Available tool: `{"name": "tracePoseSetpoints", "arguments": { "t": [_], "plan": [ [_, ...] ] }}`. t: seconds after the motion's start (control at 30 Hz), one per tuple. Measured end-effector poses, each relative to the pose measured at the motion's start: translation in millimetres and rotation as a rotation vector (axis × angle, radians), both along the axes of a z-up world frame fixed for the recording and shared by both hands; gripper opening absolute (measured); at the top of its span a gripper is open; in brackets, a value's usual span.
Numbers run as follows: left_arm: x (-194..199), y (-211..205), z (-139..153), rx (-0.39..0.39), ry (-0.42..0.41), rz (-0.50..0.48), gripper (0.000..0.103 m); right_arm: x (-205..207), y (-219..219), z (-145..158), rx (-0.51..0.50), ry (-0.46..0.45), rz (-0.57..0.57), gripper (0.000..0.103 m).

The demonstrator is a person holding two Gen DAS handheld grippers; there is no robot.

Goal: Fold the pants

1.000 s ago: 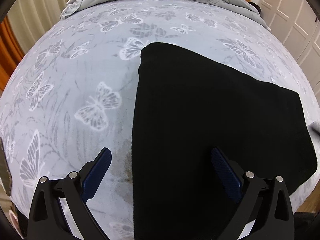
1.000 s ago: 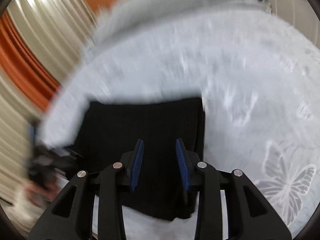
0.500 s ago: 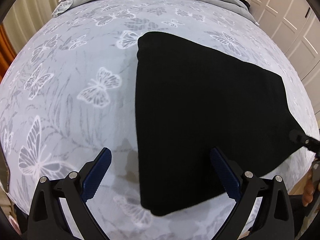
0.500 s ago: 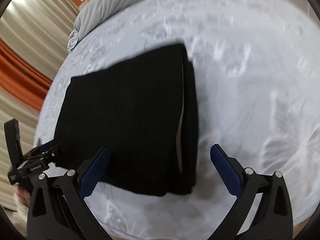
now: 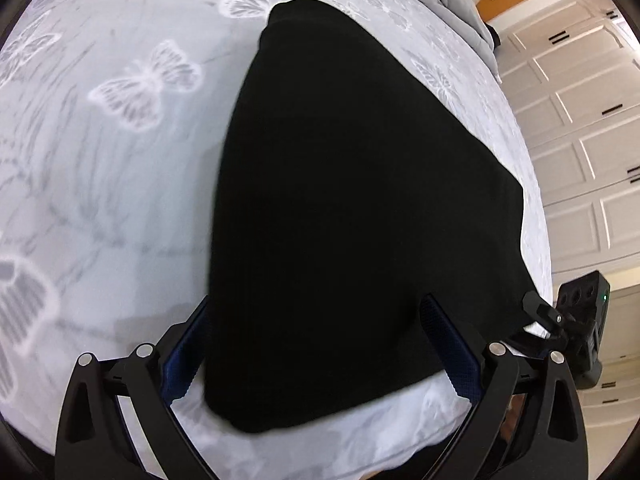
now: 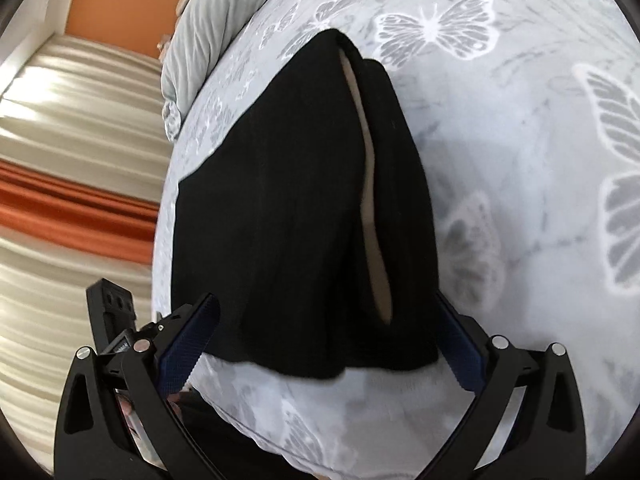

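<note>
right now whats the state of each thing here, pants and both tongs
pants: folded, lying flat on the bedspread, light lining showing in a gap along one edge
left tongs: open, straddling the near edge of the pants
right tongs: open, straddling the near edge of the pants

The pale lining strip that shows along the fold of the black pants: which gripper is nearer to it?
Right. The right gripper is open astride the near end of the black folded pants, where the pale lining strip ends. The left gripper straddles the other near corner.
</note>
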State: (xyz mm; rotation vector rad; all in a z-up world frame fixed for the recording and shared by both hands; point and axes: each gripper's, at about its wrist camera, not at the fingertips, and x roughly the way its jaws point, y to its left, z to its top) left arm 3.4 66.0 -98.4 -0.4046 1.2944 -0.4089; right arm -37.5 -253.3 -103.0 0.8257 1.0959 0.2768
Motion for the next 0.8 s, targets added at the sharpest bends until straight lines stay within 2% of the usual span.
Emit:
{"name": "tracePoseSetpoints", "arguments": {
  "t": [0.07,0.1,0.13,0.2,0.27,0.33,0.4,0.5,0.57,0.8],
  "plan": [
    [5.0,-12.7,0.5,0.034,-0.029,0.000,0.095,5.8,2.6,1.2,-0.012,-0.024,-0.003,0.095],
    [6.3,-20.7,1.5,0.057,-0.043,-0.002,0.095,8.2,3.9,0.8,-0.030,-0.023,-0.001,0.078],
    [6.4,-27.0,2.9,0.077,-0.055,0.001,0.092,12.3,6.3,-1.0,-0.056,-0.020,0.001,0.056],
    [6.1,-32.9,8.4,0.105,-0.087,0.005,0.081,11.3,7.0,0.3,-0.033,-0.031,-0.001,0.044],
    [0.0,-36.2,18.0,0.127,-0.122,0.004,0.052,2.0,10.2,12.8,-0.067,-0.056,0.016,0.043],
    [-13.0,-41.2,34.3,0.182,-0.190,-0.045,0.045,-9.1,11.5,20.1,-0.081,-0.065,0.028,0.043],
    [-19.9,-44.2,37.1,0.202,-0.203,-0.075,0.045,-14.0,11.7,14.5,-0.120,-0.040,0.032,0.043],
    [-26.9,-51.3,30.4,0.250,-0.218,-0.092,0.045,-11.7,7.3,-0.2,-0.091,-0.003,0.009,0.051],
    [-29.6,-55.9,31.6,0.272,-0.230,-0.095,0.045,-13.2,6.8,0.5,-0.093,-0.004,0.008,0.053],
    [-21.8,-63.1,29.2,0.278,-0.210,-0.074,0.048,-4.3,18.1,0.7,-0.098,-0.001,0.001,0.060]
  ]
}}
